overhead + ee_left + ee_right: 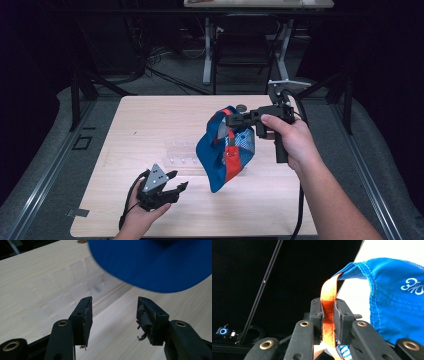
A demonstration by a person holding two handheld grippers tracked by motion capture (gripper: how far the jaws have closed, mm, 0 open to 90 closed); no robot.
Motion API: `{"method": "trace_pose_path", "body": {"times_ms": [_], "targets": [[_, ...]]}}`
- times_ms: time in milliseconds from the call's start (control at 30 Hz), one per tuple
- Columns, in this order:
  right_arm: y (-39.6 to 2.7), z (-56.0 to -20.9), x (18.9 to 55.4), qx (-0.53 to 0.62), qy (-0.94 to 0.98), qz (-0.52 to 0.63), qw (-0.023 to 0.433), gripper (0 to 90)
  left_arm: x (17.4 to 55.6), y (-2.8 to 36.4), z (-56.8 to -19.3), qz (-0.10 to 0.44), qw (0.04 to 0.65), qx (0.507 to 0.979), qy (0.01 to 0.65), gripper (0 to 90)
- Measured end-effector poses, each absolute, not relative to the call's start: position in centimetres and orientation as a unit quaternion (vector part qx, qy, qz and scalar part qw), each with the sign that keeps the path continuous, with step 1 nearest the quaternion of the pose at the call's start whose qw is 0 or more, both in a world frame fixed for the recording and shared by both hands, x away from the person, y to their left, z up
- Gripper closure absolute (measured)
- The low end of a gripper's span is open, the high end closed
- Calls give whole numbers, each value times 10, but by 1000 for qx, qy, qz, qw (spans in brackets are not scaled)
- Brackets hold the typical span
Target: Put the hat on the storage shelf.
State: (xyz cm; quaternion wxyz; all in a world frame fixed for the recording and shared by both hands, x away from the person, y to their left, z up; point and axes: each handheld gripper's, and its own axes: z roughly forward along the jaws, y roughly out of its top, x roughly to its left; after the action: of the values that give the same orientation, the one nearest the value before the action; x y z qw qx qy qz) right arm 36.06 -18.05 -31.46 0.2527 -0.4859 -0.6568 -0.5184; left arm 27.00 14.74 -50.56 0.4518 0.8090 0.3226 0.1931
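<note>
Nearest the camera, low at the left of the high view, the left hand-held gripper (176,181) hovers just over the bench (150,120) with its jaws wide apart and nothing between them. In the left gripper view both black pads (83,320) are bare, and the blue cap (155,262) hangs ahead and above them, close but not touching. Between the two sits a clear plastic rack (182,152) on the bench, just beside the cap's lower edge.

Further right, the cap (225,150) dangles in the air above the bench, held up by the right hand-held gripper (231,120). Its jaws are pinched tight on the orange strap (329,312), which runs up to the cap's blue rim.

To do this step well, the right side should probably hold steady so the cap stops swinging. The left jaws could then come in level and take the free blue edge squarely, deep enough that the thin fabric will not slip out.
</note>
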Motion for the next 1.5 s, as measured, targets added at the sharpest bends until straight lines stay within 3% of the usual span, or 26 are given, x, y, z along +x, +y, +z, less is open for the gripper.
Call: {"method": "trace_pose_path", "body": {"times_ms": [1000,1500], "targets": [[-164,-326,372,-489,-653,-519,254,783,246,77,-484,176,474,829,238,486],[-164,-325,370,-491,-653,-517,255,783,250,80,-486,191,461,831,245,757]]}}
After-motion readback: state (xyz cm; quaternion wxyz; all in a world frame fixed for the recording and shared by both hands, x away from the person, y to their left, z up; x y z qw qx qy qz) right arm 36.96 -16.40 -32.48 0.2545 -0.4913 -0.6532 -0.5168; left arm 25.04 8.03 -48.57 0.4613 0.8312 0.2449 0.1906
